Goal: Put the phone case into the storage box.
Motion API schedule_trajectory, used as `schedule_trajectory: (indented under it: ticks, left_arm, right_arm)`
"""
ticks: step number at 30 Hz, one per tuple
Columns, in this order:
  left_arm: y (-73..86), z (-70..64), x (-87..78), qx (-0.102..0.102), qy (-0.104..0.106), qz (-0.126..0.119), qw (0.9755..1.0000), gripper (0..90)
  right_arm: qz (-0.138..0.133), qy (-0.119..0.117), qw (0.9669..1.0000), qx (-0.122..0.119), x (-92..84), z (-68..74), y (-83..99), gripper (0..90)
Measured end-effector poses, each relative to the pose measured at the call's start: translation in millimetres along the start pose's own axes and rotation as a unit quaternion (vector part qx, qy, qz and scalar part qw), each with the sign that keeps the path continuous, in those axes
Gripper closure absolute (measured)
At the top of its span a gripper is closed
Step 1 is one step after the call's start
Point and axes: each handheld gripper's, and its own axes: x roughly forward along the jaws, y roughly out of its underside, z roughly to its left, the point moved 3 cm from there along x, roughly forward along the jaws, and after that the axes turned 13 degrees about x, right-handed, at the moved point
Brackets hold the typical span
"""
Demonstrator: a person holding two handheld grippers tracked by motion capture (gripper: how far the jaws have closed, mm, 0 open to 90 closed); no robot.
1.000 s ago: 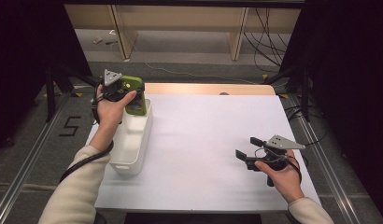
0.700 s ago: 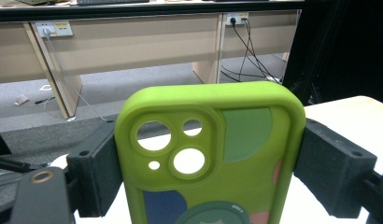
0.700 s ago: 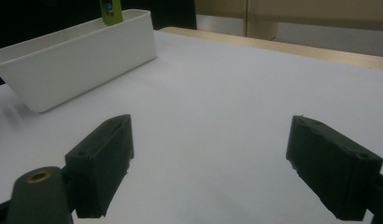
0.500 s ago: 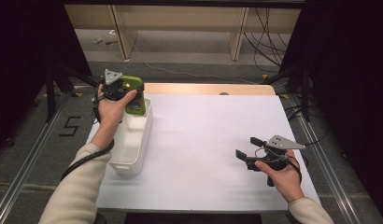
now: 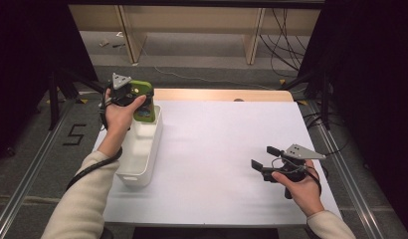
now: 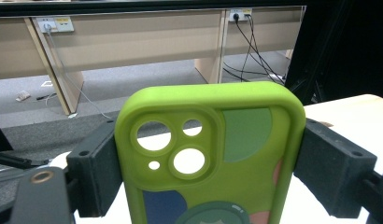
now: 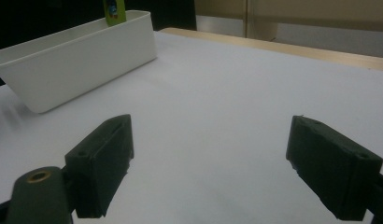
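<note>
A lime-green phone case (image 6: pixel 208 158) with round camera holes stands upright between my left gripper's (image 6: pixel 209 175) two black pads, which press on its sides. In the high view the left gripper (image 5: pixel 135 99) holds the green case (image 5: pixel 144 102) over the far end of a long white bin (image 5: pixel 142 149). My right gripper (image 5: pixel 264 158) rests low over the white table at the right, jaws wide apart with nothing between them. Its own view shows the right gripper's two pads (image 7: pixel 103 158) apart above bare table, with the bin (image 7: pixel 73 60) and the green case's lower end (image 7: pixel 114 10) beyond.
The white table surface (image 5: pixel 217 144) has a wooden strip (image 5: pixel 222 94) along its far edge. Beyond it are desk legs, cables and a grey floor. Metal rails run along both sides of the table.
</note>
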Motion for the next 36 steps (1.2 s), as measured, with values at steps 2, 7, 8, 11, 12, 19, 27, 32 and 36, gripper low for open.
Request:
schedule_trajectory:
  ticks: [2, 7, 8, 11, 12, 19, 27, 32, 36]
  left_arm:
    - [0.2, 0.2, 0.9, -0.001, 0.000, 0.000, 1.0000, 16.2]
    - [0.5, 0.8, 2.6, -0.001, -0.002, 0.001, 1.0000, 16.2]
    - [0.4, 1.0, 2.8, -0.001, -0.001, 0.001, 1.0000, 16.2]
    - [-0.1, 1.4, 3.4, -0.001, -0.002, 0.003, 1.0000, 16.2]
    - [-0.3, 1.9, 4.0, -0.001, -0.002, 0.003, 1.0000, 16.2]
    - [-0.1, 3.7, 6.1, -0.002, -0.004, 0.007, 1.0000, 16.2]
    - [0.0, 5.0, 9.4, -0.004, -0.005, 0.010, 0.9999, 16.2]
    - [0.0, 5.3, 11.0, -0.004, -0.006, 0.012, 0.9999, 16.2]
    - [-0.3, 5.2, 12.5, -0.005, -0.005, 0.011, 0.9999, 16.2]
  right_arm:
    - [-0.001, 0.000, 1.0000, 0.000, 0.1, -0.1, 0.1, 15.9]
    - [0.000, 0.000, 1.0000, 0.000, 0.0, 0.0, 0.1, 15.9]
    - [0.000, 0.000, 1.0000, 0.000, 0.0, 0.0, 0.1, 15.9]
    - [-0.001, 0.000, 1.0000, 0.001, 0.2, -0.1, 0.1, 15.9]
    - [0.000, 0.000, 1.0000, 0.000, 0.0, 0.0, 0.1, 15.9]
    - [0.000, 0.000, 1.0000, 0.000, -0.1, 0.0, 0.0, 15.9]
    - [0.002, 0.000, 1.0000, -0.001, -0.1, 0.3, 0.1, 15.9]
    - [0.000, -0.001, 1.0000, 0.000, 0.0, 0.1, 0.0, 15.9]
    - [0.000, 0.000, 1.0000, 0.000, 0.0, 0.3, -0.1, 15.9]
